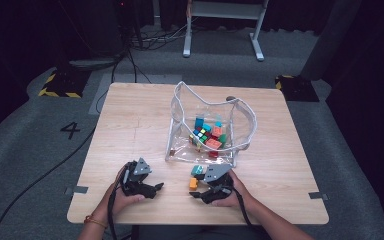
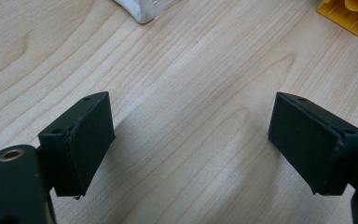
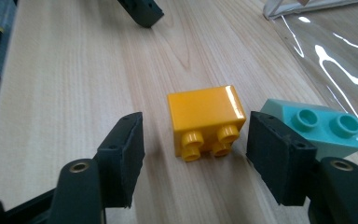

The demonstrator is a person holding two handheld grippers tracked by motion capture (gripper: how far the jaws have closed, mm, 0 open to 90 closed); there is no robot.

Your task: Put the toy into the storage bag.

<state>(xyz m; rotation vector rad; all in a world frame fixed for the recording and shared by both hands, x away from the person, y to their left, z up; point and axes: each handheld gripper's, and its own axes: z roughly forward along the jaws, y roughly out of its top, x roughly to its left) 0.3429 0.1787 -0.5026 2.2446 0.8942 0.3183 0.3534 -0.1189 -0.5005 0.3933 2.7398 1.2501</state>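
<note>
Your right hand-held gripper [image 3: 193,156] stands wide around the yellow brick [image 3: 205,120] at centre frame, not yet closed; the teal brick [image 3: 324,128] waits just beside it. Most bricks already sit in the clear bag [image 1: 240,117]. Your left hand-held gripper [image 2: 191,144] gapes empty over bare surface [image 2: 191,70]; the bag's contents blur together
</note>
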